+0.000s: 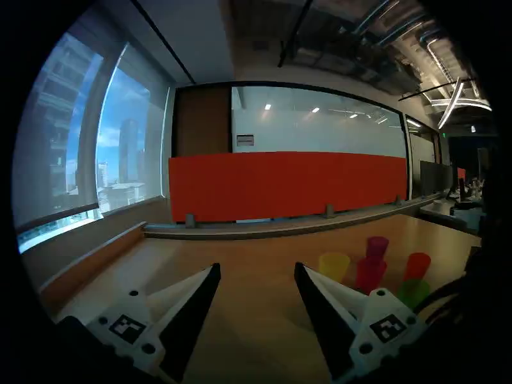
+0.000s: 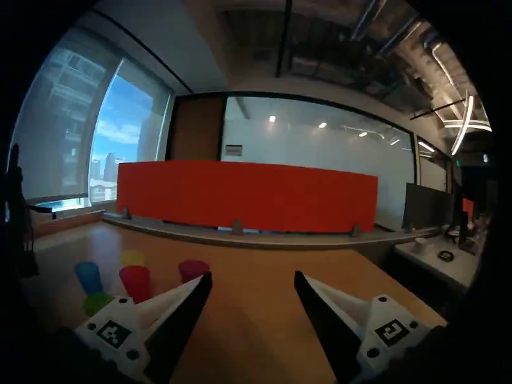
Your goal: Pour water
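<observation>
Left hand-held gripper spread, empty; cups ahead-right, not touching.

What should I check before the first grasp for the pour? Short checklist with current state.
1. Left gripper open and empty: ok.
2. Right gripper open and empty: ok.
3. Red cup, blue cup, magenta cup upright on the table: ok.
4. A cup lined up between either gripper's fingers: not ok, all stand off to the side.
5. Which cup holds water: cannot tell.
</observation>
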Tool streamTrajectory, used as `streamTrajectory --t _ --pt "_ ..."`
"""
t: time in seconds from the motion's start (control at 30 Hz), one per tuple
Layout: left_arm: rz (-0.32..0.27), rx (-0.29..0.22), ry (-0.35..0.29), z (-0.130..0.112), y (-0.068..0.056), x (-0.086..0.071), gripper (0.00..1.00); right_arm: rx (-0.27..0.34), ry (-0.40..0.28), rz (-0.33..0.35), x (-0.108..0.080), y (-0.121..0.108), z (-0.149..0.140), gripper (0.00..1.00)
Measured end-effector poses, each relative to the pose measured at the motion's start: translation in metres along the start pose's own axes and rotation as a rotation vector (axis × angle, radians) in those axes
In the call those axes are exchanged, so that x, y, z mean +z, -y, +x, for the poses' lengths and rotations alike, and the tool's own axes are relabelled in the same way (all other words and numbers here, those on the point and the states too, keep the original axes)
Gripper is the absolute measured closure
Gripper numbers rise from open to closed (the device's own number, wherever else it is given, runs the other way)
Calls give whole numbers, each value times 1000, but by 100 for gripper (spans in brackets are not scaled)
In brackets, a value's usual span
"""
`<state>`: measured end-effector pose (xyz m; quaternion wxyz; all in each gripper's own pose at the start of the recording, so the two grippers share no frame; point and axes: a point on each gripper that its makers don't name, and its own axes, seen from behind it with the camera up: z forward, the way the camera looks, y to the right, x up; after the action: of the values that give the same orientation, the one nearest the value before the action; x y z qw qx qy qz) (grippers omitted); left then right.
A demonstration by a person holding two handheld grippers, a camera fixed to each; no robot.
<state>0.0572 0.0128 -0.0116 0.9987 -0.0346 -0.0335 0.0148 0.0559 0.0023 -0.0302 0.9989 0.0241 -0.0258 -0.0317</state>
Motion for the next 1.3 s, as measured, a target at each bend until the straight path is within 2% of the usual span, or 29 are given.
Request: streamTrajectory --t 0.2,0.4,0.6,0.8,0.9,1.1,1.3 --pt "41 -18 -9 -5 7 3 15 25 -11 -45 4 -13 2 1" --pt "50 -38 -36 -5 8 6 15 48 8 -75 6 -23 -5 1" --pt "76 -18 -83 1 9 7 15 40 14 -94 7 -26 -6 1" --pt "79 -14 -94 -6 9 9 15 38 25 -101 7 -25 -4 1" --pt "93 -8 -104 -10 14 10 15 42 27 -103 7 -25 -4 1" --pt "100 9 -100 -21 14 10 15 55 41 -114 6 -29 -7 1" --pt "98 -7 -86 -35 15 13 15 49 53 -129 3 -36 -9 1"
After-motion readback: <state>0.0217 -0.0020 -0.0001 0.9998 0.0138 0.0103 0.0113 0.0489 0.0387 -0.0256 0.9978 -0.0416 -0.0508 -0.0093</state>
